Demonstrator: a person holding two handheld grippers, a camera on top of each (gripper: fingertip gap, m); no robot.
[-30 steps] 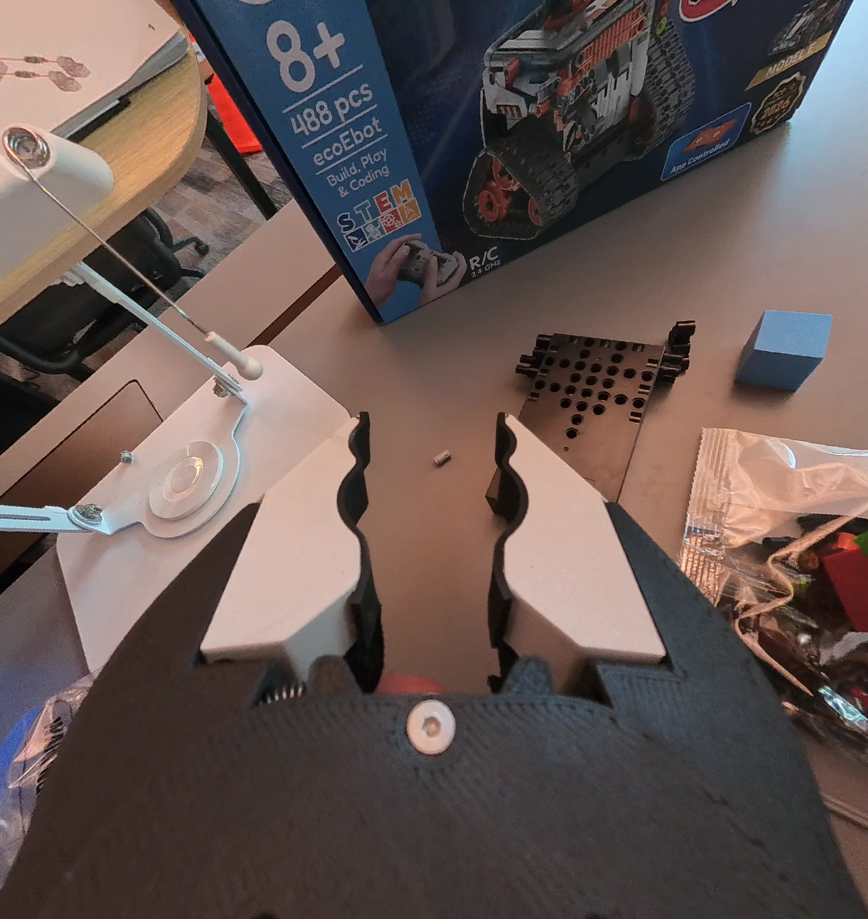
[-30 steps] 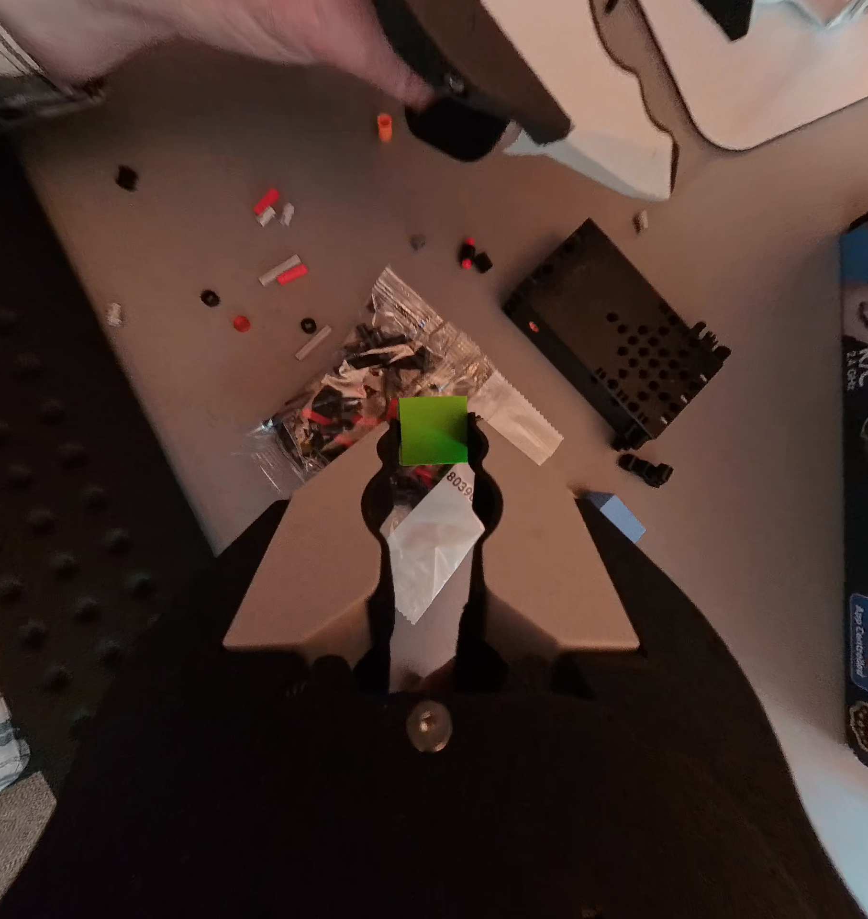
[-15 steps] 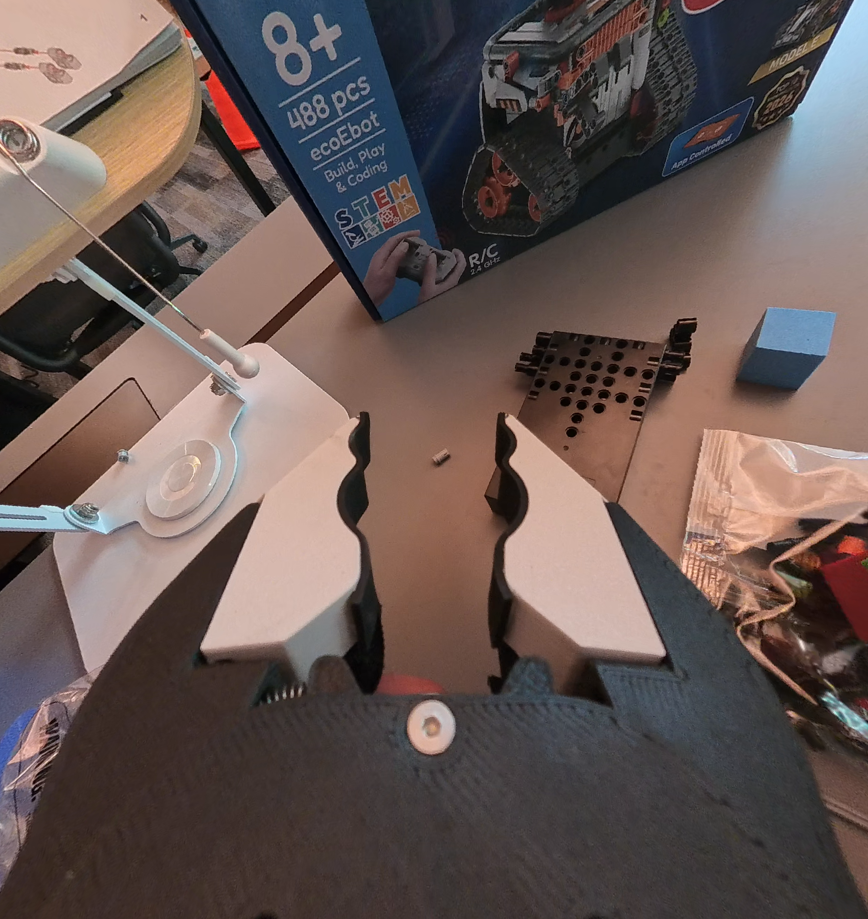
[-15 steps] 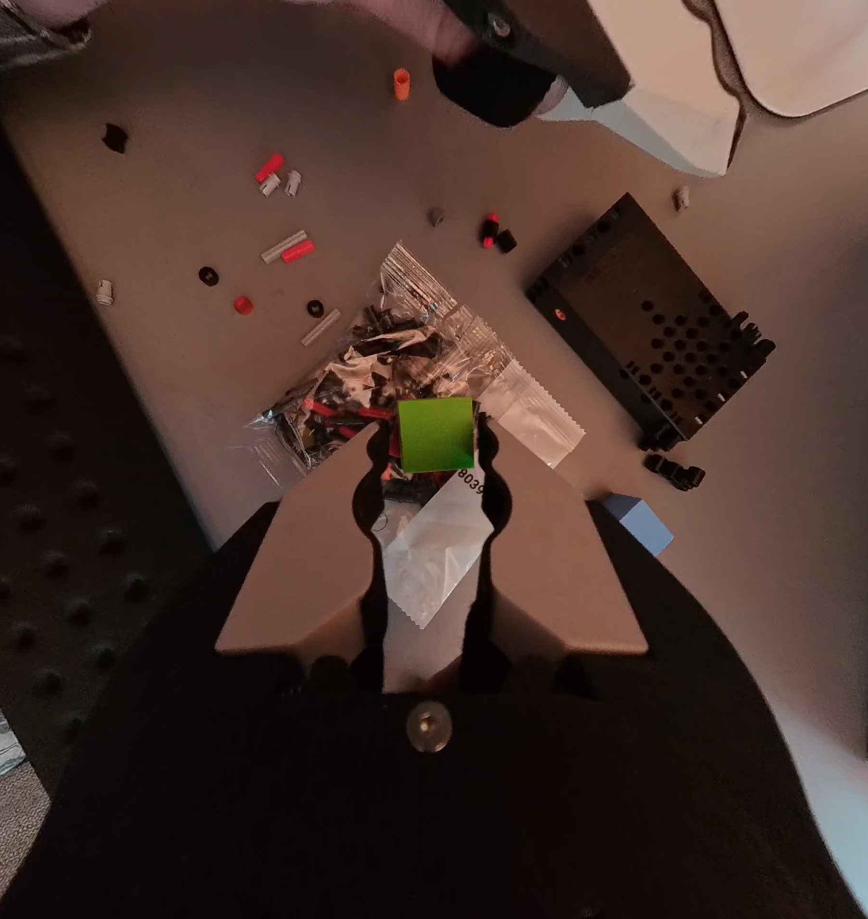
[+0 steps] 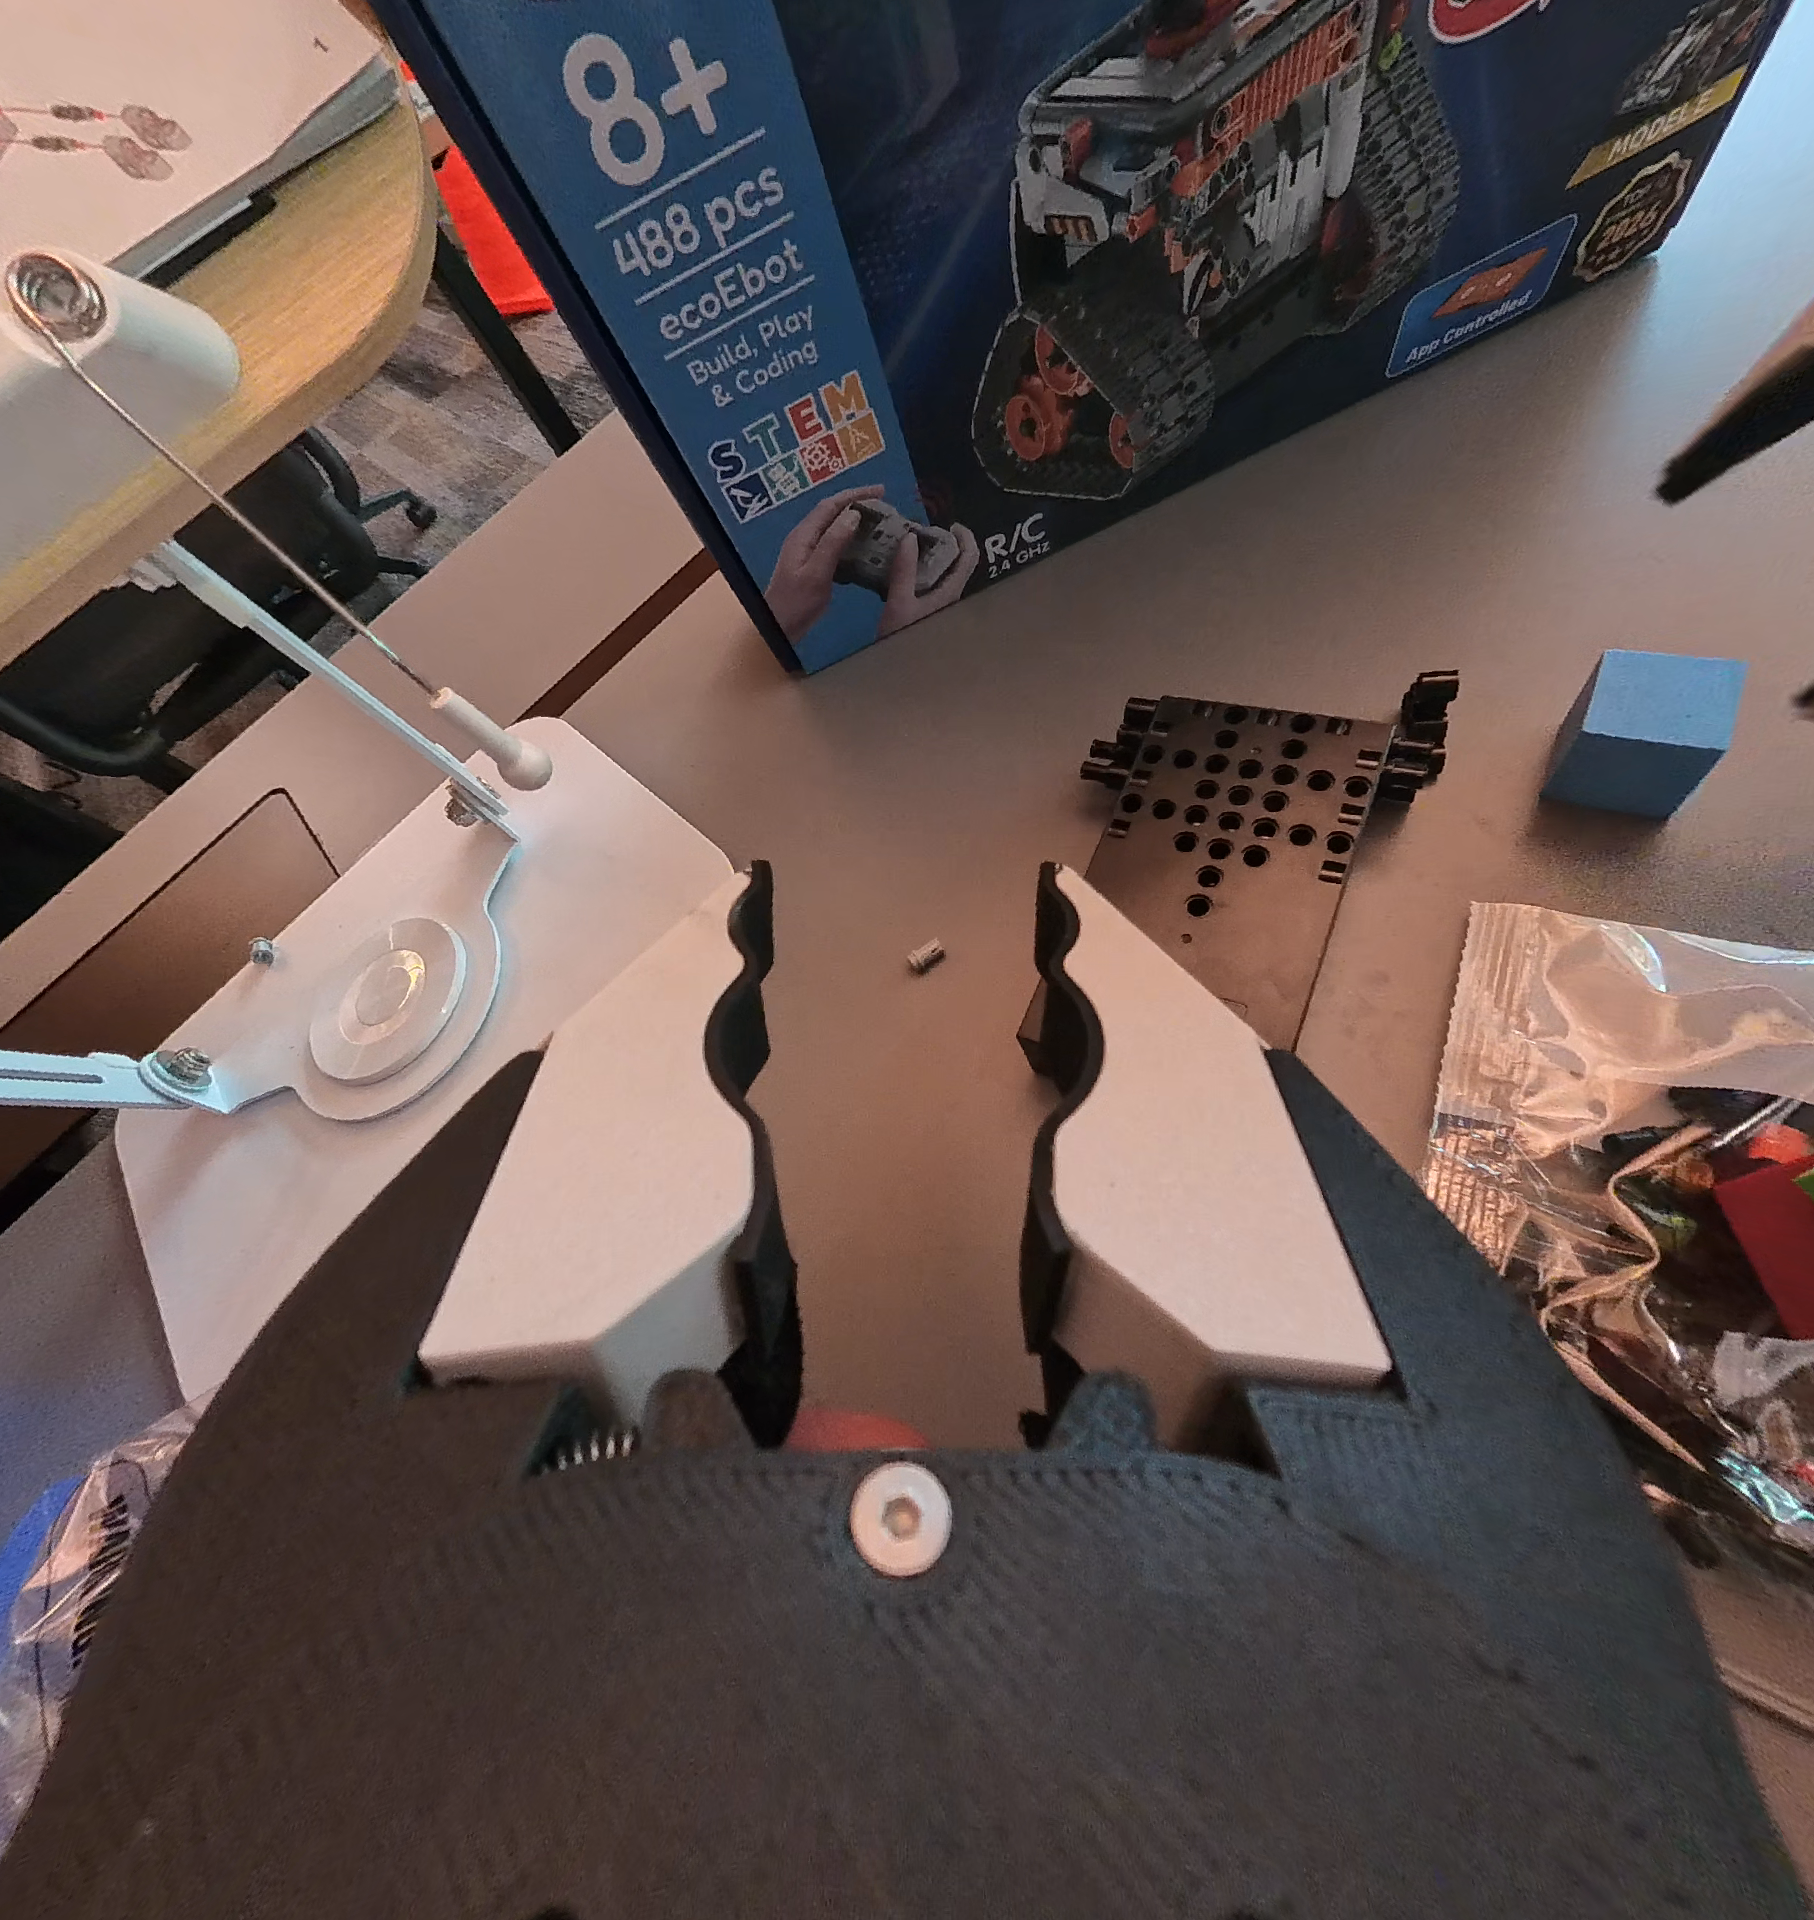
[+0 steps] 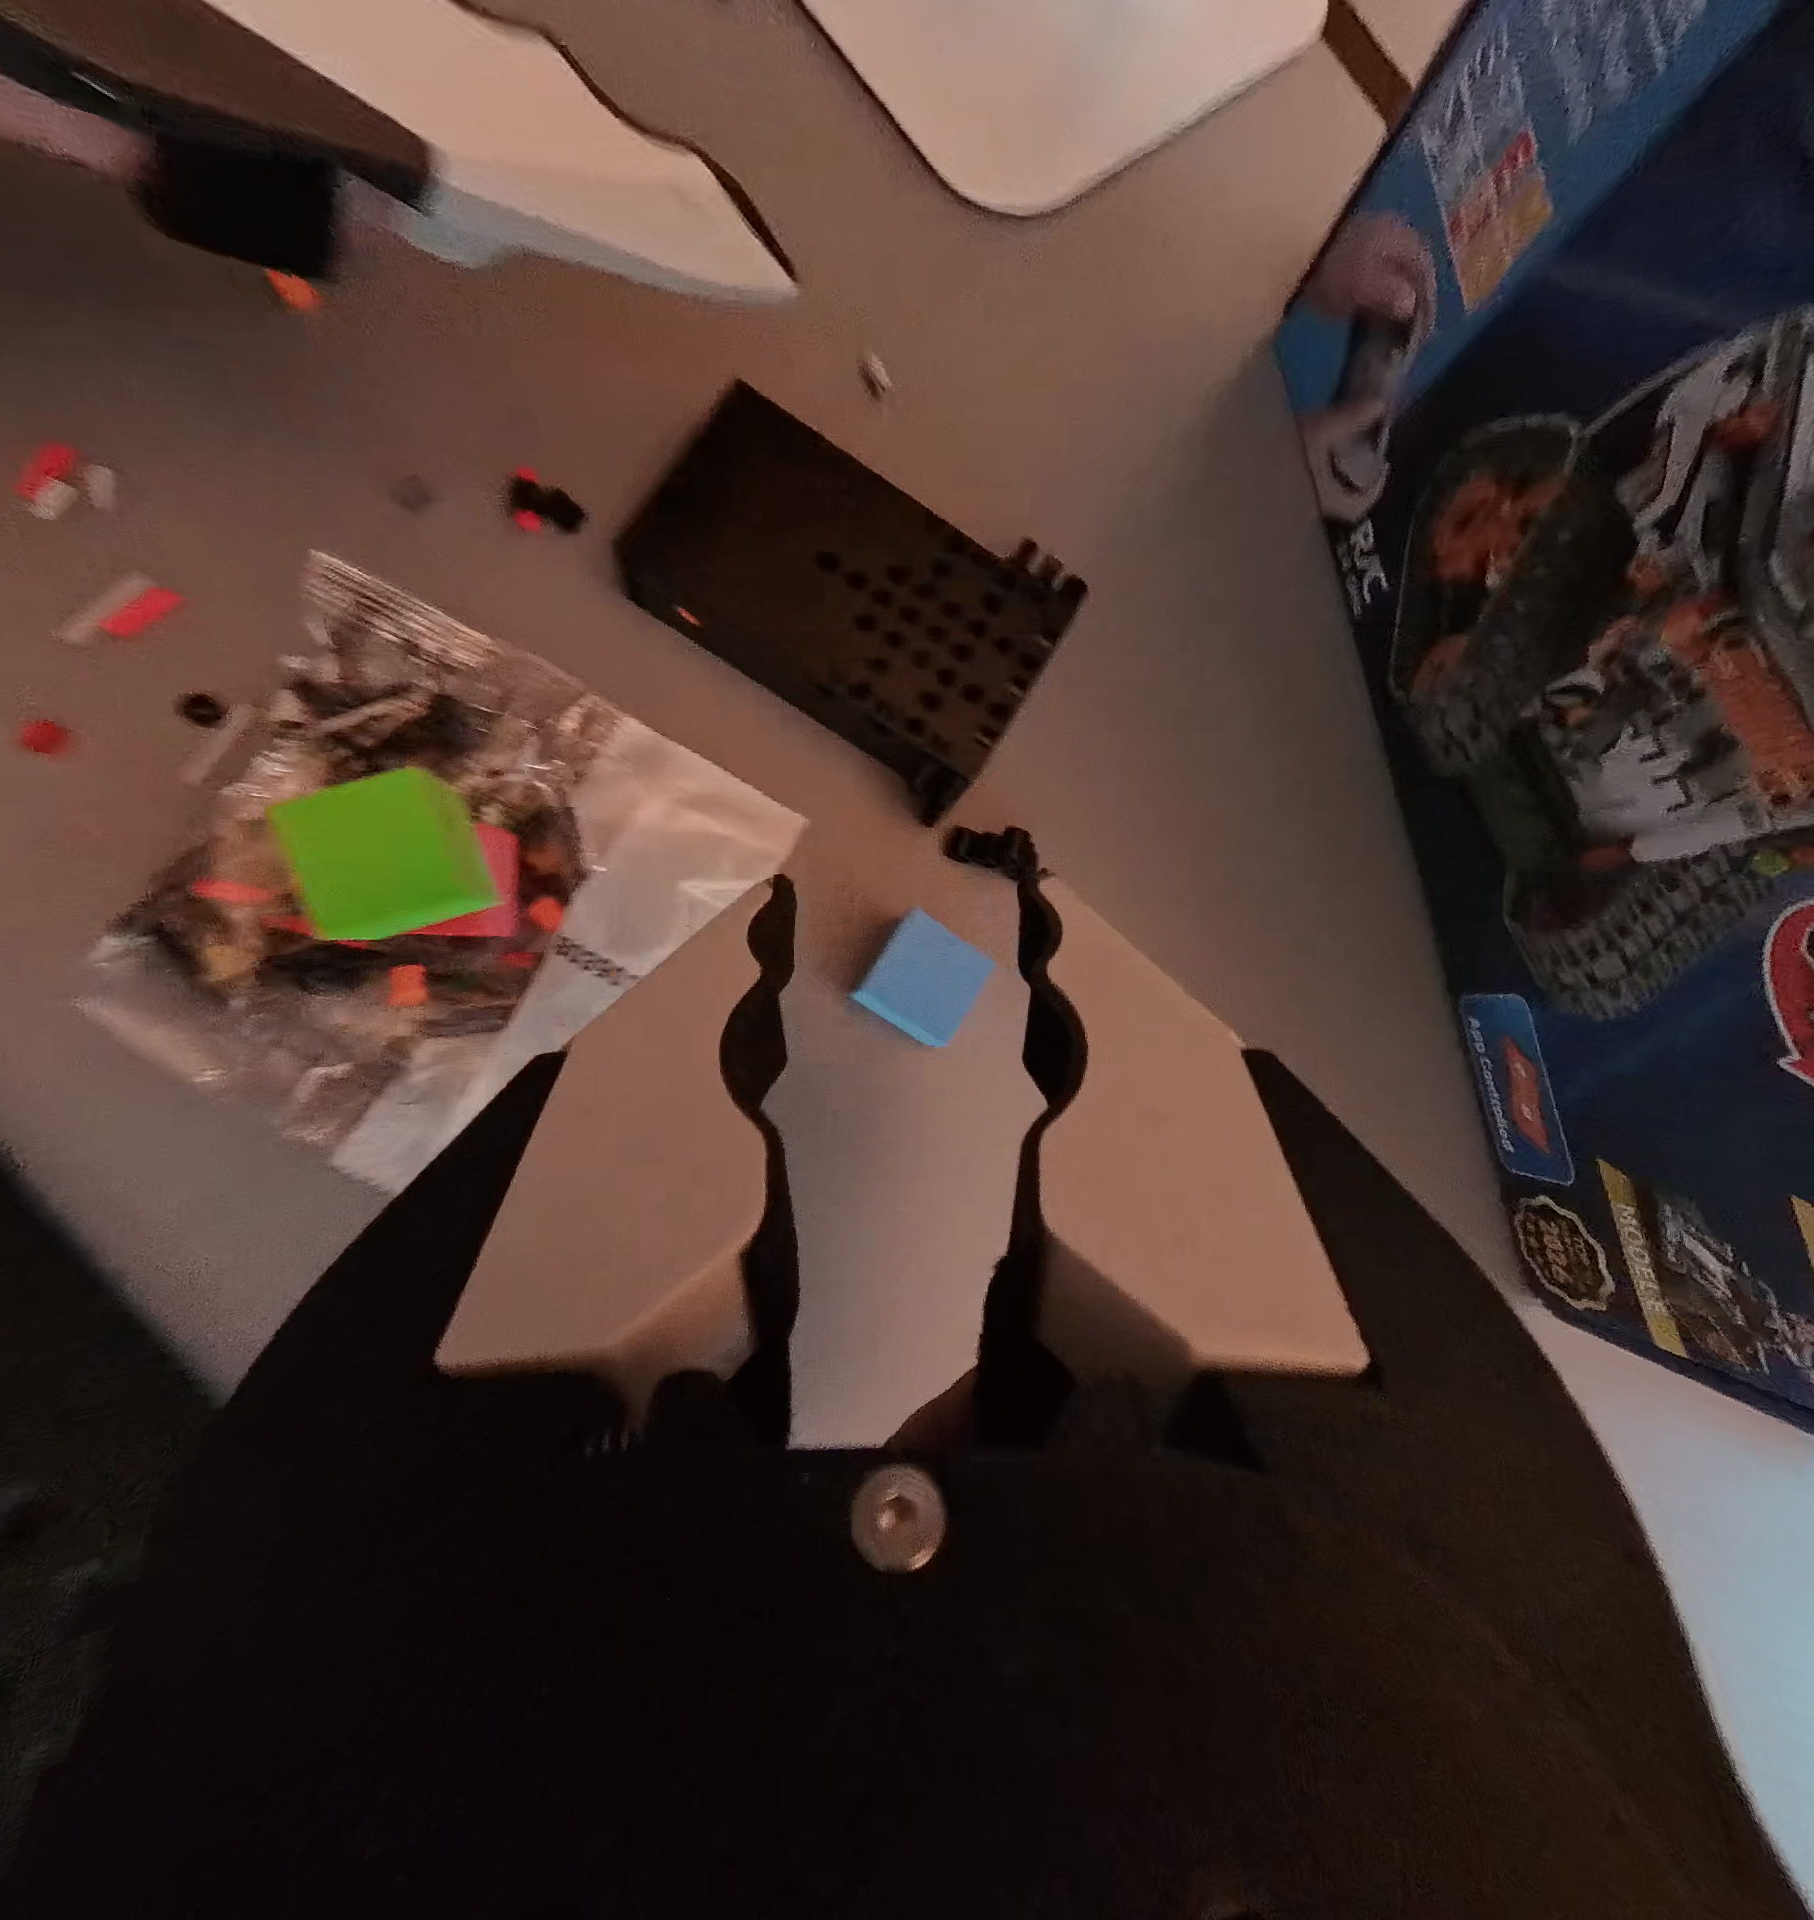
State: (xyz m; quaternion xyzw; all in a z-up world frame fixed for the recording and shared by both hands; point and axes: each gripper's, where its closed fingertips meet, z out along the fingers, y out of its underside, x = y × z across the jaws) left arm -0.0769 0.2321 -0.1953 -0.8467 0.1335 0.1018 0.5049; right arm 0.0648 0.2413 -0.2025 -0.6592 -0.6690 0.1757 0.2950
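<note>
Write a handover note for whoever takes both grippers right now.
Left gripper: open, empty, over the table; a small grey pin lies between its fingertips.
Right gripper: open, empty; the blue cube shows between its fingers, unheld.
Green cube rests on a red cube atop the parts bag.
Black plate lies beside the bag, with the box to its right.

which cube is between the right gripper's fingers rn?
The blue cube, on bare table between the open right gripper fingers. The green cube sits off left on the parts bag.
</note>
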